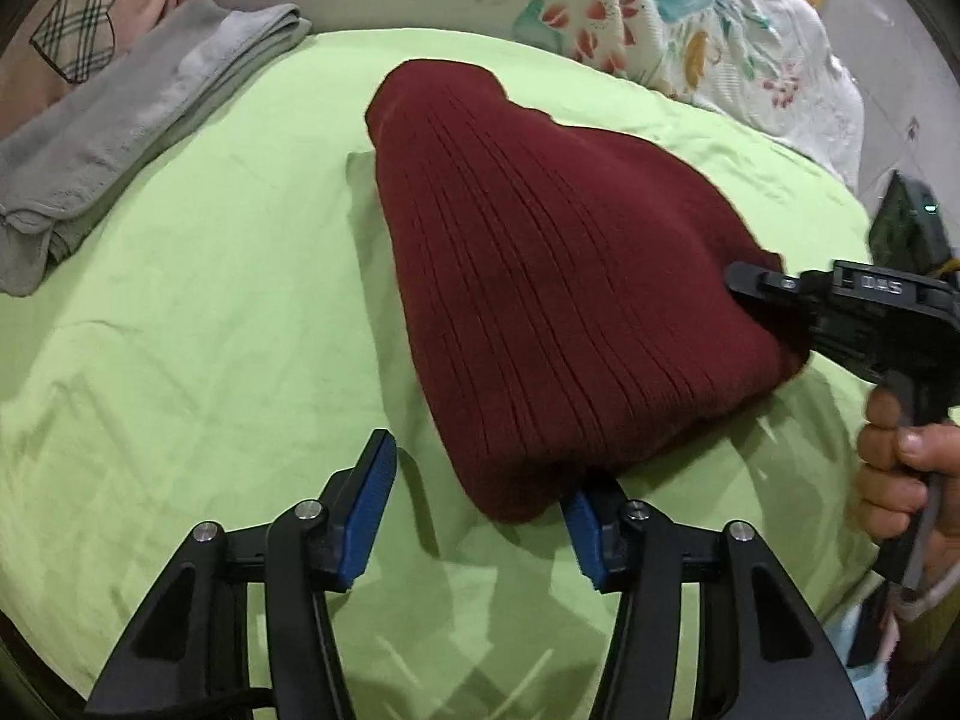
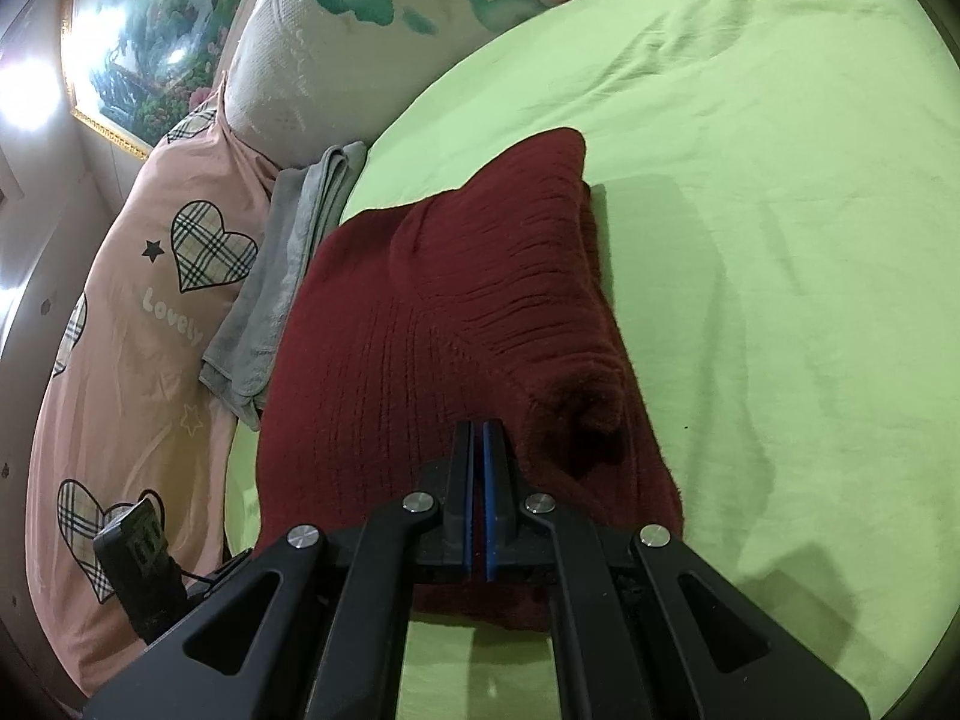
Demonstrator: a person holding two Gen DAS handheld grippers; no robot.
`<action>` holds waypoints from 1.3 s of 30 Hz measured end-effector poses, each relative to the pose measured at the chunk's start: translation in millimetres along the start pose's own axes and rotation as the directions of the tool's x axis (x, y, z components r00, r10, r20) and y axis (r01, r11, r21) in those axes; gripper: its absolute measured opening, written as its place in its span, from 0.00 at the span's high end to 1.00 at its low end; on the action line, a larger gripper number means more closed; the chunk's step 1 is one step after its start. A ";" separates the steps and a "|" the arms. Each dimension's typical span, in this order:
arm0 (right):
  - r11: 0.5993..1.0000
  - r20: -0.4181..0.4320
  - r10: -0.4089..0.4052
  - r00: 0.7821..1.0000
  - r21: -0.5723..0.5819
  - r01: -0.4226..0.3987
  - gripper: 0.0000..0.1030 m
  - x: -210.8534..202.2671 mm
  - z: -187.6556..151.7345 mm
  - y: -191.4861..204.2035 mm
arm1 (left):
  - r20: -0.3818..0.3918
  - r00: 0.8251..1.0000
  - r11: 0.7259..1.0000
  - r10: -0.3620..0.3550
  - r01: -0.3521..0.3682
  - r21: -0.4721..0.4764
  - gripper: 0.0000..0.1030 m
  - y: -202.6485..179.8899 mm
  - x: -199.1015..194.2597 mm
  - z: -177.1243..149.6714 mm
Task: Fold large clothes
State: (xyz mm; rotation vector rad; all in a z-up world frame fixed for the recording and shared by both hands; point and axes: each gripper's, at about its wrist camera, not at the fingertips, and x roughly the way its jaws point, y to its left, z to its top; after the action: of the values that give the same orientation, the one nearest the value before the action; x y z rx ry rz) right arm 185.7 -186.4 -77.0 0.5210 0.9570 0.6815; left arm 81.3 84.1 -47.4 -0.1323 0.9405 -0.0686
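A dark red ribbed sweater [image 1: 540,276] lies folded in a thick bundle on the green bedsheet [image 1: 180,360]. My left gripper [image 1: 480,468] stands open at the sweater's near corner. Its left blue pad [image 1: 369,504] is bare over the sheet, and the right pad [image 1: 585,531] is tucked under the corner. Held by a person's hand [image 1: 900,468], my right gripper [image 1: 762,288] bites the sweater's right edge. In the right wrist view that gripper [image 2: 479,438] is shut on the sweater [image 2: 420,312], with a red strip of knit between its pads.
A folded grey cloth [image 1: 120,138] [image 2: 288,276] lies beside the sweater. A pink pillow with plaid hearts [image 2: 138,330] and a floral pillow [image 1: 660,18] line the bed's head. A black device [image 2: 141,564] rests on the pink pillow. Green sheet [image 2: 780,240] stretches to the right.
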 end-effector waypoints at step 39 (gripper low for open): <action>0.996 0.038 -0.044 0.998 -0.076 0.046 0.98 11.2 38.7 24.8 | -0.070 0.892 0.895 -0.446 0.447 -0.011 0.99 -13.9 28.3 20.4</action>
State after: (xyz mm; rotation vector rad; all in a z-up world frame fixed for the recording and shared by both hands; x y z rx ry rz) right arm 216.5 -165.5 -47.9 0.4410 0.9027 0.6637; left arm 114.5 68.7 -56.2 -0.3424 0.9659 -0.5066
